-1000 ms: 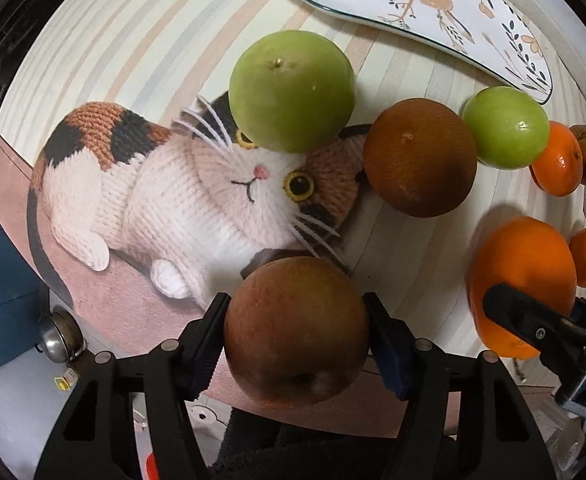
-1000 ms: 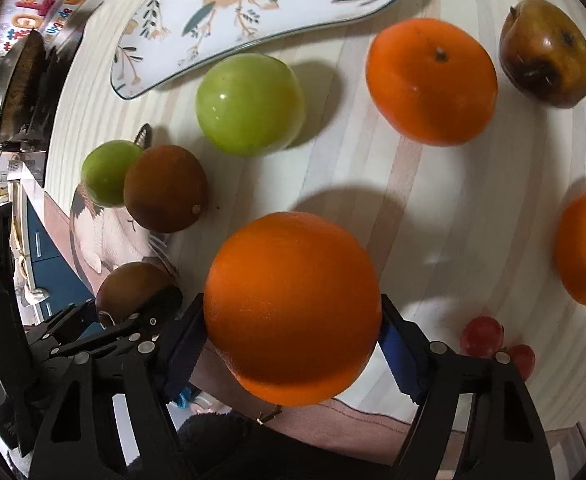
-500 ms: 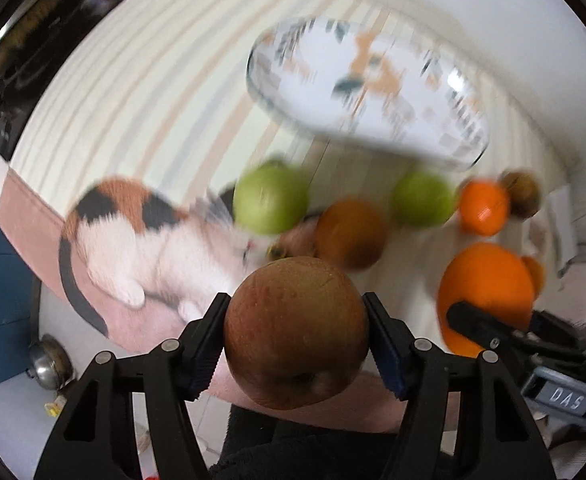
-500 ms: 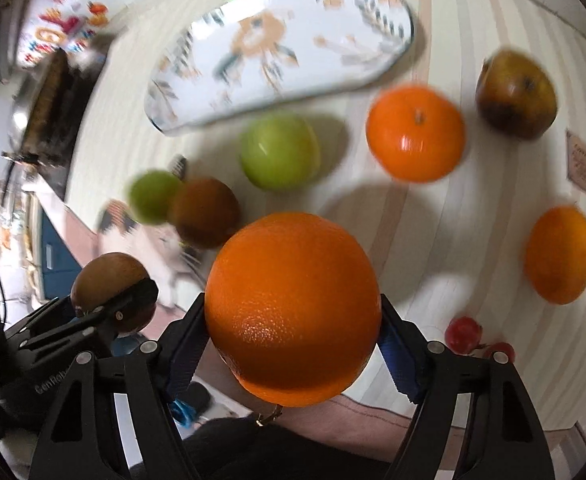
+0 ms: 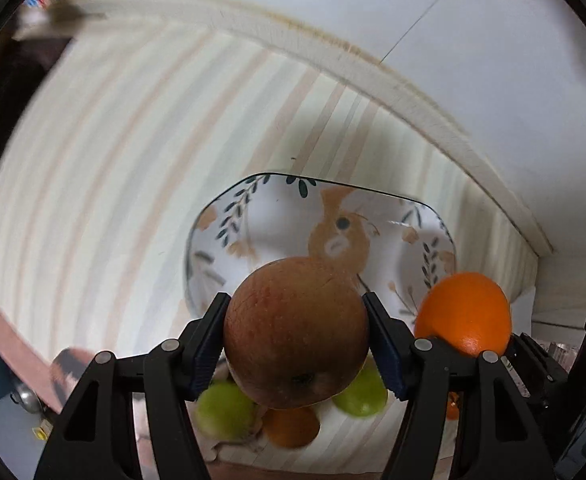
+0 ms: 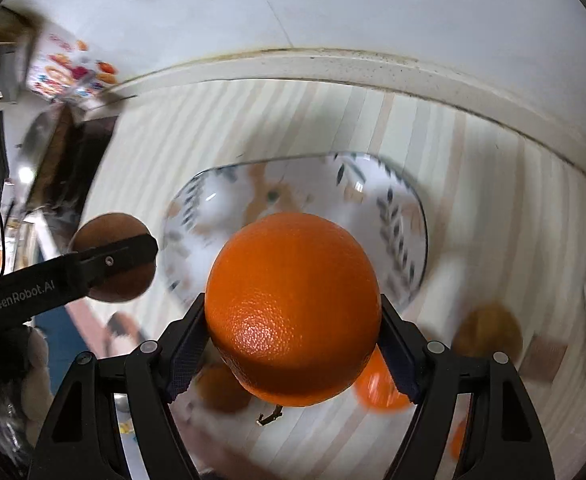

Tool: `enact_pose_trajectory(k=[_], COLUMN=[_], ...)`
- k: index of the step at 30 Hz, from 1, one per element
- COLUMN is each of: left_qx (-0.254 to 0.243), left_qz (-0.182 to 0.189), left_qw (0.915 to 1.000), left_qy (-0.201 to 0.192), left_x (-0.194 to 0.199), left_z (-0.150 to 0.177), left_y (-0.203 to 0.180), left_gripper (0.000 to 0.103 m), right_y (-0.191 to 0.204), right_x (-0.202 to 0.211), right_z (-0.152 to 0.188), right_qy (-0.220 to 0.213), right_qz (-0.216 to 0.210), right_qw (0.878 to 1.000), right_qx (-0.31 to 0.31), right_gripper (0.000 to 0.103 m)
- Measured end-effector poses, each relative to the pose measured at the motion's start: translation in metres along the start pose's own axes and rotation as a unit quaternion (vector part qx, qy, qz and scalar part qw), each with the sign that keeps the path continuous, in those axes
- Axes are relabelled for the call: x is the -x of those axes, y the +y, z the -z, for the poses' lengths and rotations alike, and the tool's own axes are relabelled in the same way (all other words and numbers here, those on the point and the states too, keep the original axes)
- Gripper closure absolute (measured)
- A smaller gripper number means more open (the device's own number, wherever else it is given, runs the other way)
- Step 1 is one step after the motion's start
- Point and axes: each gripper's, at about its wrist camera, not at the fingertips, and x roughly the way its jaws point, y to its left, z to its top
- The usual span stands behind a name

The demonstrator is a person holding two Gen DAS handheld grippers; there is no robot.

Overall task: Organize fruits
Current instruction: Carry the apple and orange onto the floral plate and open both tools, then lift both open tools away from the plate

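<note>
I carry two fruits above the plate (image 5: 221, 216)
Left fingers (image 5: 209, 340) clamp the apple (image 5: 295, 336), right fingers (image 6: 187, 348) clamp the orange (image 6: 293, 308), ready for placing together

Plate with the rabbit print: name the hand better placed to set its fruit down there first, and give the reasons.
Left, narrowly. The brown apple in the left gripper already overlaps the plate; the right gripper holds its orange at the plate's near edge.

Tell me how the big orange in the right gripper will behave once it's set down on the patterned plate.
The orange is round, so it will probably roll once released. The plate looks shallow and glossy, so its rim may only partly check that. Its pebbled peel looks firm against the right gripper pads, so bruising seems unlikely.
</note>
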Motion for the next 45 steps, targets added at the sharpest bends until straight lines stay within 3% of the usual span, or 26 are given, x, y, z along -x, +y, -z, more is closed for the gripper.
enact_pose_trajectory(k=[9,19,22,24,33,37,45], left_qx=[0.006,0.013,0.014,0.013,0.004,0.001,-0.012], left_qz=[0.002,-0.009,0.0,0.003,-0.023,-0.043,-0.084], left_qw=[0.9981,0.9962,0.9964,0.9969,0.9995,0.9991,0.9945], left_qy=[0.062,0.086,0.083,0.078,0.022,-0.004,-0.061], left_x=[-0.057,-0.073,-0.07,-0.063,-0.017,0.003,0.042], left_z=[-0.041,-0.045,-0.043,-0.045,-0.027,-0.013,0.044], left_y=[-0.009,-0.009,-0.011,-0.012,-0.015,-0.007,0.003], left_gripper=[0.04,0.04,0.032,0.021,0.02,0.02,0.02], right_y=[-0.005,-0.005,-0.009,-0.01,-0.01,-0.007,0.004], right_x=[-0.068,-0.09,-0.089,-0.083,-0.042,-0.018,0.018], right_z=[-0.049,-0.068,-0.069,-0.071,-0.06,-0.036,0.014], right_qy=[0.055,0.087,0.093,0.087,0.064,0.05,0.011], right_qz=[0.016,0.008,-0.001,0.002,0.025,0.039,0.059], right_qw=[0.998,0.996,0.996,0.996,0.998,0.998,0.998], right_qx=[0.015,0.005,-0.006,-0.009,-0.007,-0.003,-0.009], right_gripper=[0.023,0.022,0.02,0.007,0.007,0.007,0.007])
